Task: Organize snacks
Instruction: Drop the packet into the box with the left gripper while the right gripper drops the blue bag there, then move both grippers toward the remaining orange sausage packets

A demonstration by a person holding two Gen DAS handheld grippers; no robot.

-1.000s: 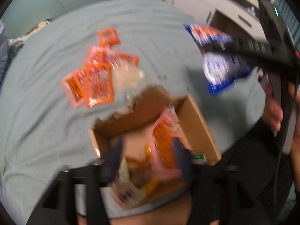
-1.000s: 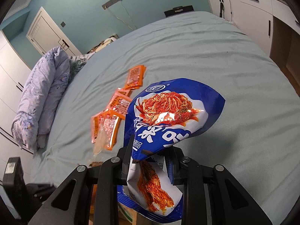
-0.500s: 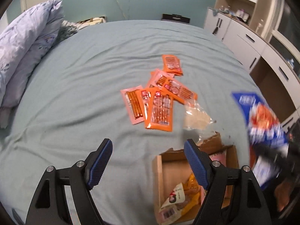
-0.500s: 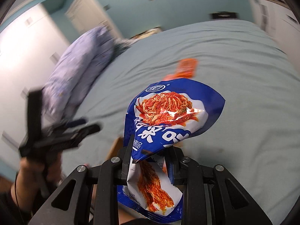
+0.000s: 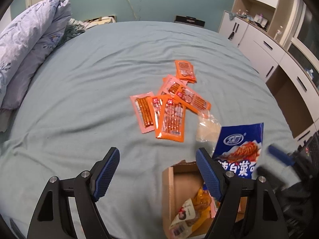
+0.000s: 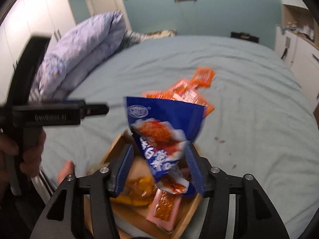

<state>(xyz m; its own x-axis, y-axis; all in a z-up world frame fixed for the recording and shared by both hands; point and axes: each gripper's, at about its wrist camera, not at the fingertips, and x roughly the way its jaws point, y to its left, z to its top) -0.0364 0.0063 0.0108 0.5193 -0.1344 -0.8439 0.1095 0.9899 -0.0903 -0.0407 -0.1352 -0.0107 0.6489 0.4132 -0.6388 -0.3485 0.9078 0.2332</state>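
Observation:
A blue kimchi snack bag [image 6: 163, 131] hangs between the spread jaws of my right gripper [image 6: 159, 165], directly over the open cardboard box [image 6: 117, 145]; the pads no longer pinch it. The box holds a yellow packet [image 6: 137, 189] and a pink-orange packet [image 6: 165, 209]. In the left wrist view the bag [image 5: 239, 149] shows over the box [image 5: 168, 191] at the lower right. My left gripper [image 5: 157, 171] is open and empty above the bed sheet. Several orange snack packets [image 5: 171, 107] lie in a loose pile on the bed, with a clear plastic bag [image 5: 207, 128] beside them.
A folded lilac duvet [image 5: 26, 45] lies at the bed's left side. White cabinets and drawers [image 5: 269, 45] stand along the right. The box sits at the bed's near edge.
My right gripper swung over the box and opened, letting go of the blue bag. My left gripper, after dropping its packet in the box, lifted away and stays open.

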